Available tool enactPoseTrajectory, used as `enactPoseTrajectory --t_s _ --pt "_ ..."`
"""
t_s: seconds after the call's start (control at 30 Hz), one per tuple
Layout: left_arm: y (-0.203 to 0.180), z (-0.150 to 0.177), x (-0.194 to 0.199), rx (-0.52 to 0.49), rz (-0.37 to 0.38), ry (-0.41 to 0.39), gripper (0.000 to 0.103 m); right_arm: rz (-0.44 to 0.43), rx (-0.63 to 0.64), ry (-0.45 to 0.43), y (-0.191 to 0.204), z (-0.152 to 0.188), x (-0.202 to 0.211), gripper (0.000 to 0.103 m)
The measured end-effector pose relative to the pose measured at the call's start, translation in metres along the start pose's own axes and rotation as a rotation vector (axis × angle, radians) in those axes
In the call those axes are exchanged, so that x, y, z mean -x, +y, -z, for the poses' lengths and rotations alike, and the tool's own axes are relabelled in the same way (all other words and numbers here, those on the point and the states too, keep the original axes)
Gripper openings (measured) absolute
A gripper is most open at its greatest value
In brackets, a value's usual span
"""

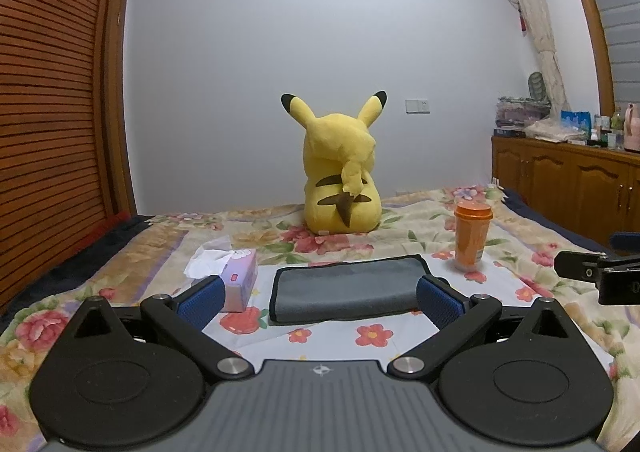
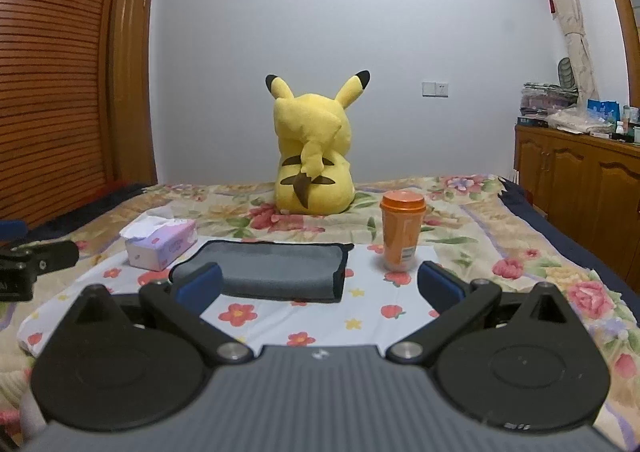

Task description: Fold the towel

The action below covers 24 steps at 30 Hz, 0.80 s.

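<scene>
A grey towel with dark trim (image 1: 344,288) lies folded flat on the floral bedspread (image 1: 320,336), just beyond my left gripper (image 1: 320,298). That gripper is open and empty, its blue pads (image 1: 200,298) wide apart, held short of the towel's near edge. In the right wrist view the towel (image 2: 276,270) lies ahead and left of centre. My right gripper (image 2: 320,286) is open and empty too, near the towel's near right corner.
A purple tissue box (image 1: 236,280) sits left of the towel and an orange lidded cup (image 1: 472,236) right of it. A yellow plush toy (image 1: 340,180) sits behind. A wooden cabinet (image 1: 568,188) stands beyond the bed's right edge. The bedspread shows in the right view (image 2: 320,324).
</scene>
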<state>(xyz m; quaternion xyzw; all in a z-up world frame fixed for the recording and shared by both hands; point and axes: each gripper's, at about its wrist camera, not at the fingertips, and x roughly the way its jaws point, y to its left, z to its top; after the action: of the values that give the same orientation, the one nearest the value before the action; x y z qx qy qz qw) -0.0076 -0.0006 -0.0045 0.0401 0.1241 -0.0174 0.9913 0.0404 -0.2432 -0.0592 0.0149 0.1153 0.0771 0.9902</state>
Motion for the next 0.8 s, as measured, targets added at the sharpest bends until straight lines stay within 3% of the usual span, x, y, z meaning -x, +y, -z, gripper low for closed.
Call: enactPoseTrajectory --t_s 0.8 --pt "-0.0004 0.0003 0.0003 0.003 -0.004 0.003 0.103 0.0 -0.002 0.0 -0.0008 0.0005 0.0001 0.103"
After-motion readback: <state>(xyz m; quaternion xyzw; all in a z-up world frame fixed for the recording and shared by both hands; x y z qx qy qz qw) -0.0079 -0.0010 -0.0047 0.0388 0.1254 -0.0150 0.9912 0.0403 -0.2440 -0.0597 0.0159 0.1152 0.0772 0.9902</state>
